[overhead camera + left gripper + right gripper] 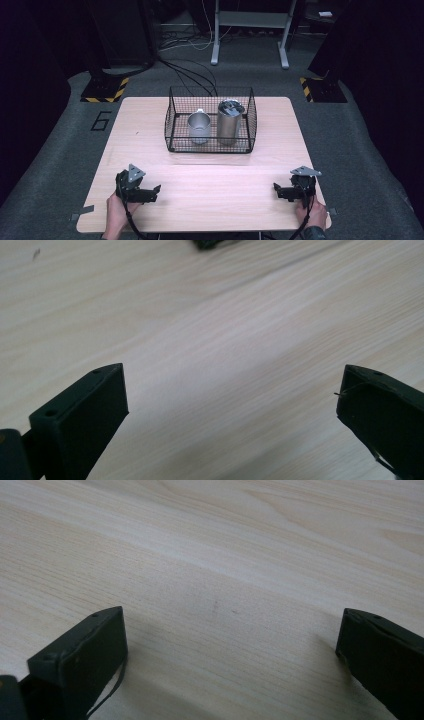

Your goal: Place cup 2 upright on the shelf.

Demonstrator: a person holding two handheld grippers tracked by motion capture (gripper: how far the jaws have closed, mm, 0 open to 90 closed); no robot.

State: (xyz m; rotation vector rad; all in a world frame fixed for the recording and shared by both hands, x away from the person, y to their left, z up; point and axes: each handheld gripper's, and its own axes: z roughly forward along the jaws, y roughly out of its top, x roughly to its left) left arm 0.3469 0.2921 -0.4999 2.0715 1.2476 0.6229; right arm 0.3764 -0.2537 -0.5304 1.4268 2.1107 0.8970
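A black wire basket (pixel 172 131) stands at the far middle of the wooden table (pixel 210 180). Inside it are a metal mug (pixel 198 127) on the left and a taller metal tumbler (pixel 229 121) on the right, both upright. My left gripper (pixel 156 192) rests near the table's front left, held by a hand, open with nothing between its jaws (pixel 232 390). My right gripper (pixel 276 190) rests near the front right, also open and empty (pixel 232 627). Both point inward over bare wood, well short of the basket.
The table's front edge lies just behind both hands. Dark carpet surrounds the table, with black cables (pixel 190 75) running behind the basket, a grey desk frame (pixel 250 30) at the back, and yellow-black striped floor plates (pixel 105 90) at both far corners.
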